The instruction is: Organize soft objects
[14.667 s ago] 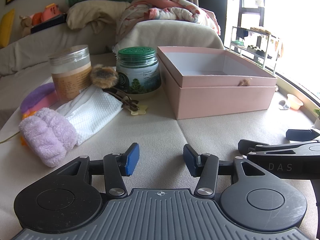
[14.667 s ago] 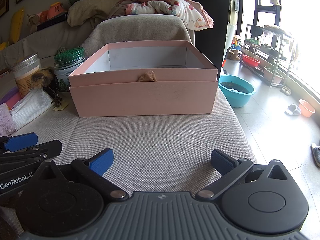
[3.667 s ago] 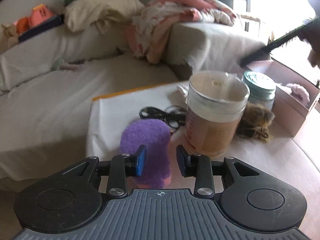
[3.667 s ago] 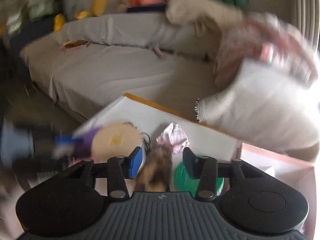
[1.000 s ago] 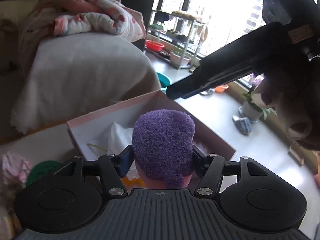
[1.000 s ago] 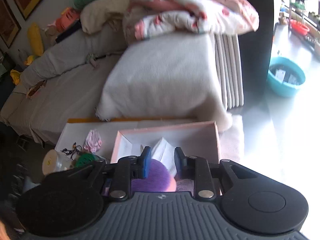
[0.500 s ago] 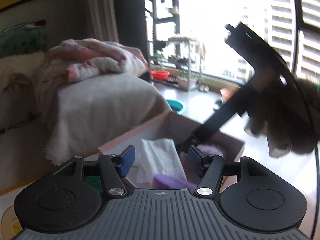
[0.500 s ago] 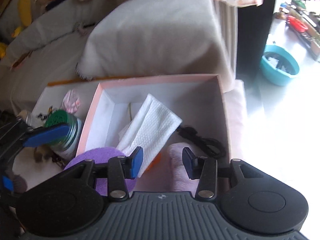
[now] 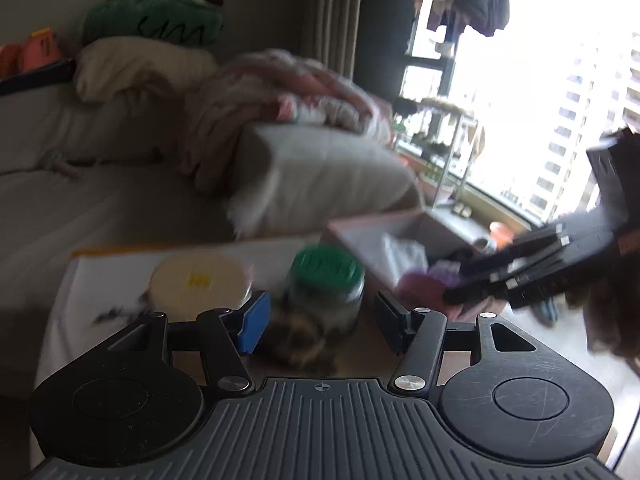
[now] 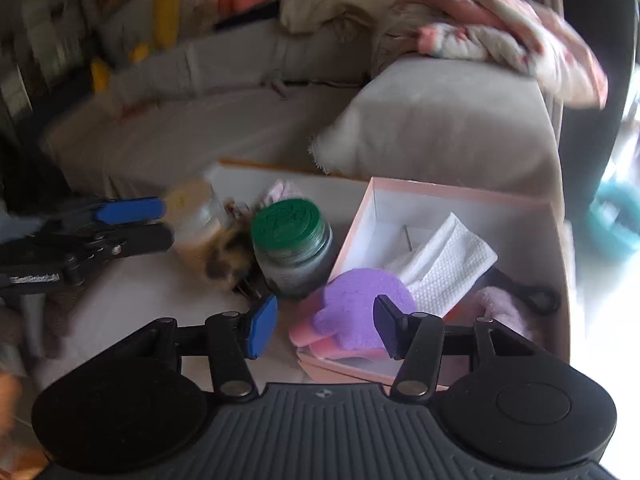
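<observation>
Your left gripper [image 9: 318, 320] stands wide and empty over the brown furry pom-pom [image 9: 298, 338] at the green-lidded glass jar's [image 9: 326, 286] foot. Descend squarely and clear that jar before closing. Your right gripper [image 10: 324, 326], jaws just opening, holds nothing; the pale pink cardboard box [image 10: 558, 280] lies at three o'clock.

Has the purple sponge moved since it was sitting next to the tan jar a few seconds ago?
Yes. The purple sponge now lies in the pink box, right of the green-lidded jar, held by neither claw.
</observation>
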Tool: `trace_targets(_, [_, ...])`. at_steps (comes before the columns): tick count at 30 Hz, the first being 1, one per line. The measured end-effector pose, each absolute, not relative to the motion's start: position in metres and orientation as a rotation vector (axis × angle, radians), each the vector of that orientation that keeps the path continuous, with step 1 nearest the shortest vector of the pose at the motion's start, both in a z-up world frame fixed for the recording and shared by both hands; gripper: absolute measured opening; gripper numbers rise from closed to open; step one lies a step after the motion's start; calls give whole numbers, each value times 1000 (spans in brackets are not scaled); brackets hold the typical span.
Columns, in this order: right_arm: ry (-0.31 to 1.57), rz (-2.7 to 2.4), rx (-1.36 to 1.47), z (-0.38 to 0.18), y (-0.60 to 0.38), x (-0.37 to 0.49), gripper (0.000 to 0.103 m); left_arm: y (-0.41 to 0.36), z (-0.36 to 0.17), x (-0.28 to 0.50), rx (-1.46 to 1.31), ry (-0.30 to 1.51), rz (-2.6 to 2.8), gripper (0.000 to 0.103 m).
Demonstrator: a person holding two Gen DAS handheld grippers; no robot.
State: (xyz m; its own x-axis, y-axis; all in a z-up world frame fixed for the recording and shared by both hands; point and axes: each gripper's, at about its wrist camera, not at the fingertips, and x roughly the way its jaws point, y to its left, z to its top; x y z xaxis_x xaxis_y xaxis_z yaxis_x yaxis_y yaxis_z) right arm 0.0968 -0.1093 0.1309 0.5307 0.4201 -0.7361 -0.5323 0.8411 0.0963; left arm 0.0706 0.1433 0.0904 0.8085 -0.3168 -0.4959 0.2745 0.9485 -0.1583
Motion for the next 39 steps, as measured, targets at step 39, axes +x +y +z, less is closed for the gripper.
trace_targets(39, [1388, 481, -119, 79, 120, 319, 63, 328, 38, 83, -463, 564, -127, 63])
